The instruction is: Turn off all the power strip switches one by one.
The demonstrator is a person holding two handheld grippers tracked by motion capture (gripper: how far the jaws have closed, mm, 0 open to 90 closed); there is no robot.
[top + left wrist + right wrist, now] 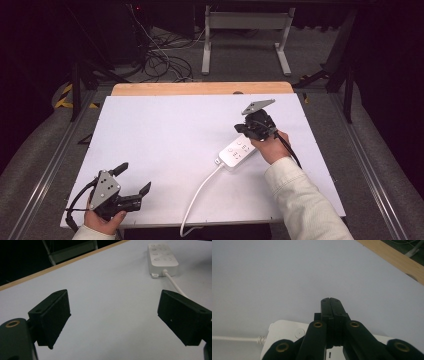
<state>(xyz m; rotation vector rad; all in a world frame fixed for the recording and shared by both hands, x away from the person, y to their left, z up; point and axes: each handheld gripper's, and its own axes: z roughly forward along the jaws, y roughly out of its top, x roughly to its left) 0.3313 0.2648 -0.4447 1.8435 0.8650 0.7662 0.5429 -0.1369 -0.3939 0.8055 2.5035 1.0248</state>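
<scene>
A white power strip [238, 150] lies on the white table top [170, 135], right of centre, and its white cord [197, 192] runs off the near edge. My right gripper [248, 131] hovers just above the strip's far end, jaws pressed together with nothing between them. In the right gripper view the shut gripper [330, 301] points past the power strip [284, 333] at bare table. My left gripper [134, 179] rests at the near left corner, jaws wide apart and empty. In the left gripper view the open gripper [113, 317] faces the power strip [162, 258] and its cord [175, 285].
A wooden strip [200, 88] edges the table's far side. Beyond it stand a white desk frame [247, 30] and loose cables [160, 60] on the floor. Metal rails [55, 160] run along both sides of the table.
</scene>
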